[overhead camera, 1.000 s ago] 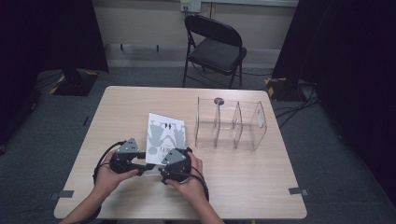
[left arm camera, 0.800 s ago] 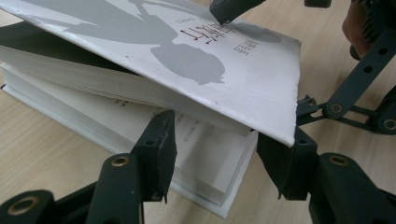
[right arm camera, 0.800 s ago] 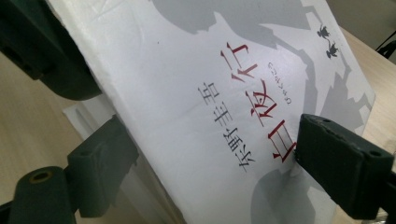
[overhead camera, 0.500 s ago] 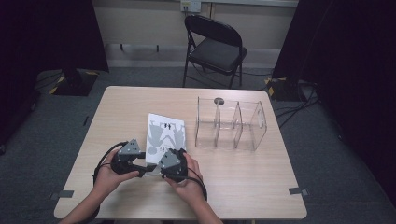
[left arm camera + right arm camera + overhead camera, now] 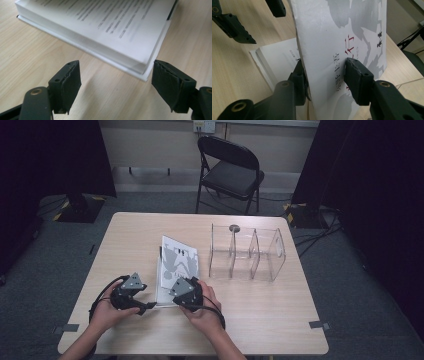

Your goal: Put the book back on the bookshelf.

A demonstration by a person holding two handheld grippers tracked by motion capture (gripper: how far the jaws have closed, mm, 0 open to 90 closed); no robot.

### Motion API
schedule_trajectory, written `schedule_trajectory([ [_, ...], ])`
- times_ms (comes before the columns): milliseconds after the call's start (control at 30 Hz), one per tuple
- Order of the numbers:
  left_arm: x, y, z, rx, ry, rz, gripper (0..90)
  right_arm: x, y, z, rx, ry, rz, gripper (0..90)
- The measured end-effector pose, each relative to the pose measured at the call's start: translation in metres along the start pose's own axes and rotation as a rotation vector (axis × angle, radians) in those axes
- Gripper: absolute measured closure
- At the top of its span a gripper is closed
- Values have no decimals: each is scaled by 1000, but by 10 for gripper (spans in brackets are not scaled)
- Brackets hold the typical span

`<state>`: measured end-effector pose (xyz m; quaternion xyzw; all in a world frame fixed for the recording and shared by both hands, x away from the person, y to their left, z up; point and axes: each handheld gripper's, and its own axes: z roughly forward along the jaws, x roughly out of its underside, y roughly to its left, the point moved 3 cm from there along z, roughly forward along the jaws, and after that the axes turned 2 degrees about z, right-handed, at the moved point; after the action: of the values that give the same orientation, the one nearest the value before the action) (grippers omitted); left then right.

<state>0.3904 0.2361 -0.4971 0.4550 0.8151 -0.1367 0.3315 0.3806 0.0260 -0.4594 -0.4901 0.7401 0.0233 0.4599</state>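
White paperback book [image 5: 177, 270] with a grey-patterned cover lies open near my edge of the pale wooden table [image 5: 260, 320], its front cover lifted off the printed pages. My right gripper [image 5: 325, 75] has that cover between its jaws; they have just been closing, the left pad sits against the cover's underside, and I cannot tell whether the right pad touches the printed face. My left gripper [image 5: 116, 80] hangs just off the book's near corner, jaws wide apart and just been opening, bare wood between them.

Clear acrylic divided organiser [image 5: 247, 252] stands to the right of the book, well apart from it, a small dark round thing [image 5: 234, 227] by its far rim, too small to identify. Grey carpet surrounds the table; black folding chair [image 5: 230, 170] stands beyond the far edge, black curtains on both sides.

Page text is blurred, unreadable. Cover's red and black characters are partly masked by my right jaw.
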Motion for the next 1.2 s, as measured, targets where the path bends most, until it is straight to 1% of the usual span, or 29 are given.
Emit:
schedule_trajectory([
  [33, 1, 0, 2, -9, -12, -12, 231, 0, -1, -1, -2, 0, 3, 552],
  [67, 2, 1, 2, 7, -8, -16, 226, -1, -1, -1, -4, 1, 13, 553],
  [133, 3, 1, 4, 11, -11, -28, 221, -2, -3, -2, -6, 8, 6, 559],
  [233, 6, 2, 8, 6, 17, -23, 221, -3, -6, -4, -14, 14, 23, 564],
  [267, 6, 3, 8, 14, 27, -8, 220, -4, -6, -5, -15, 17, 27, 566],
  [300, 7, 3, 9, 12, 20, -7, 219, -4, -7, -6, -16, 25, 32, 569],
  [367, 7, 4, 9, 16, 24, -1, 218, -6, -10, -7, -21, 27, 34, 572],
  [400, 6, 3, 8, 24, 20, -10, 217, -7, -10, -8, -20, 33, 36, 575],
  [433, 6, 4, 8, 28, 20, -7, 215, -8, -12, -8, -21, 31, 32, 577],
  [467, 7, 3, 9, 26, 6, -10, 211, -9, -13, -9, -22, 34, 32, 580],
  [500, 8, 4, 9, 16, 29, -4, 204, -10, -14, -9, -22, 38, 36, 582],
  [533, 9, 4, 10, 33, 32, 2, 204, -12, -16, -10, -25, 38, 34, 584],
  [567, 10, 4, 10, 31, 32, 1, 204, -13, -17, -11, -24, 41, 44, 586],
  [600, 10, 5, 10, 43, 37, -7, 203, -14, -19, -12, -27, 47, 44, 588],
  [633, 10, 6, 10, 28, 30, -13, 203, -15, -21, -12, -28, 41, 37, 591],
  [667, 10, 7, 10, 19, 30, -16, 204, -18, -24, -15, -31, 58, 38, 599],
  [700, 11, 8, 9, 10, 35, -16, 204, -18, -24, -15, -31, 58, 38, 599],
  [733, 11, 9, 10, 12, 33, -9, 204, -18, -25, -16, -33, 62, 51, 600],
  [767, 12, 9, 9, 23, 31, -30, 204, -19, -27, -17, -36, 62, 44, 603],
  [800, 12, 10, 10, 23, 25, -38, 203, -20, -28, -18, -37, 69, 50, 604],
  [867, 12, 11, 10, 21, 26, -38, 200, -21, -30, -19, -44, 73, 58, 607],
  [933, 12, 10, 10, 7, 27, -31, 189, -23, -32, -20, -46, 79, 63, 609],
  [967, 12, 11, 10, 9, 33, -24, 187, -24, -33, -21, -52, 80, 65, 610],
  [1000, 12, 11, 10, 10, 39, -28, 187, -25, -34, -22, -58, 80, 74, 610],
  [1033, 12, 10, 12, 9, 13, -50, 187, -27, -35, -22, -62, 82, 78, 611],
  [1100, 12, 11, 13, 14, 13, -56, 174, -30, -37, -24, -71, 83, 87, 612],
  [1133, 12, 12, 14, 11, 6, -61, 169, -32, -38, -25, -75, 89, 85, 612],
  [1167, 12, 12, 17, 10, -15, -69, 156, -33, -38, -25, -79, 86, 80, 614],
  [1200, 11, 12, 17, 9, -18, -70, 150, -35, -38, -26, -83, 91, 83, 615],
])
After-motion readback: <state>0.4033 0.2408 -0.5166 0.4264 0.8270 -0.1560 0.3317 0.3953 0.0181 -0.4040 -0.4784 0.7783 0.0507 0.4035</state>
